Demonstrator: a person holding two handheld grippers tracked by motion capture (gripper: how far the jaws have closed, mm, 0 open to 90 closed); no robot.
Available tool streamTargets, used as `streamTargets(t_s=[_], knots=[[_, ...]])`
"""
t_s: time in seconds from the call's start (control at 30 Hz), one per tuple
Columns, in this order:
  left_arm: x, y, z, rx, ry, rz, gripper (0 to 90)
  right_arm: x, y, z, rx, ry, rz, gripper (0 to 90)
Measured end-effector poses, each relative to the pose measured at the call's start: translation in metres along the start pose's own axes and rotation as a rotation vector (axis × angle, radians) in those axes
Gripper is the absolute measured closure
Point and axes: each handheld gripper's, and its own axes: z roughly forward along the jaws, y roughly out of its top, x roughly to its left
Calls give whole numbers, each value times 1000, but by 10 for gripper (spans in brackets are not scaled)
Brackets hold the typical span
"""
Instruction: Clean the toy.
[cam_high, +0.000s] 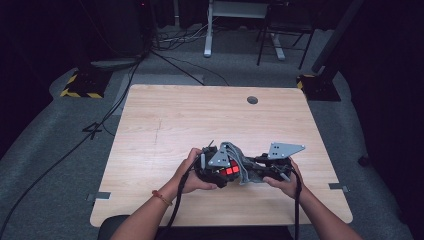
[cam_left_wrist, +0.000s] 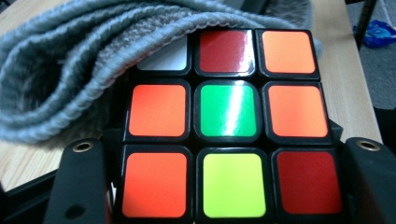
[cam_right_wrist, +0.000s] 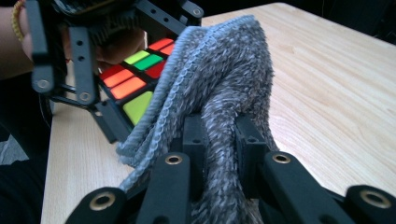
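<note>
Two claws worked together: my left claw clamped the puzzle cube to keep it steady, while my right claw pinched the grey cloth, draped over the cube's far edge just ahead, probably for wiping it above the desk.

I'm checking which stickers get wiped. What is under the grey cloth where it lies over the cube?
The grey cloth drapes over the cube at its upper corner, partly covering a white sticker. The other eight stickers on that face show. Whatever lies deeper under the folds is hidden.
</note>
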Motion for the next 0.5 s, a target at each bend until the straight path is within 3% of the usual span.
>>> streamTargets(t_s=[0.1,0.27,0.5], knots=[[1,-1,2,8,-2,-19,322,3,2,-1,-6,0,-5,785],[-5,0,10,65,20,29,329,9,4,2,-6,17,-23,785],[-5,2,9,78,33,44,333,9,5,1,-5,10,-31,784]])
